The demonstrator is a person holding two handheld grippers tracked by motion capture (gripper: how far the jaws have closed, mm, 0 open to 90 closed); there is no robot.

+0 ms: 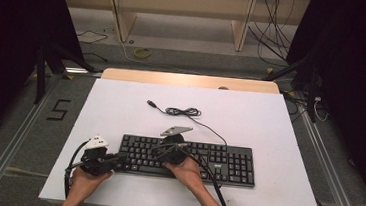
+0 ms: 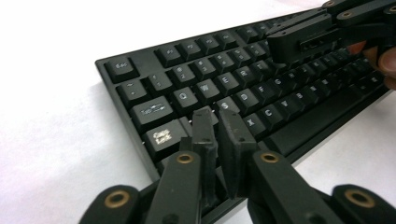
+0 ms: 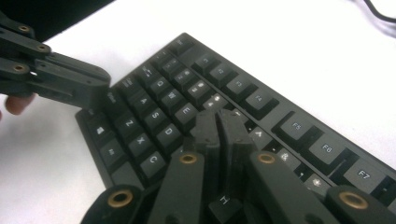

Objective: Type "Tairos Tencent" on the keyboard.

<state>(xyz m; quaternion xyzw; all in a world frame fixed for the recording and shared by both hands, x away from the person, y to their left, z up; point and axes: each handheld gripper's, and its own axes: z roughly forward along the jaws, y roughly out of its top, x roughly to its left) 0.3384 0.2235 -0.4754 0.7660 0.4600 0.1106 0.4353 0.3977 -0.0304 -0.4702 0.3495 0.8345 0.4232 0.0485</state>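
Leftmost, the left gripper has its 2 fingers pressed together with nothing between them, tips over the keyboard's left end near the A and S keys. Further right, the right gripper hovers over the letter keys, fingers likewise clenched and empty. Lengthwise, the keyboard lies left to right across the white tabletop, near the person's edge, its cable trailing away behind.

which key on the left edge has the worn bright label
The Caps Lock key on the keyboard: its legend shows as a bright, smeared patch, while Esc and Tab beside it carry thin, faint lettering.
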